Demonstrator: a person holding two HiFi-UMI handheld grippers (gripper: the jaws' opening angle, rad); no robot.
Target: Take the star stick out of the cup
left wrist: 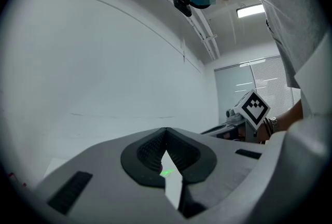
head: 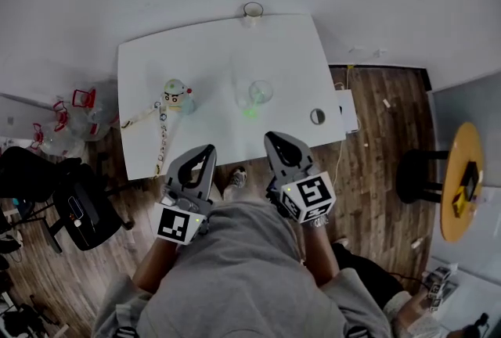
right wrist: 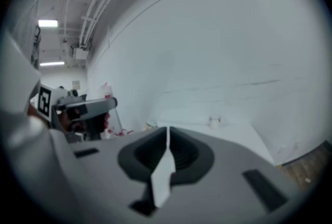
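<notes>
My left tongs (head: 205, 152) and right tongs (head: 275, 139) are both closed on nothing, at the table's (head: 156, 62) near edge; the cup (head: 261, 91) stands at twelve o'clock, well apart, a green glow (head: 250, 111) at its foot; I cannot make out the stick itself

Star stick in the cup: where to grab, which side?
Probably the shaft above the cup rim, coming down from above: the cup stands upright, open-topped. Of the star stick only a green glow low in the cup shows; its lean is too small to tell.
</notes>
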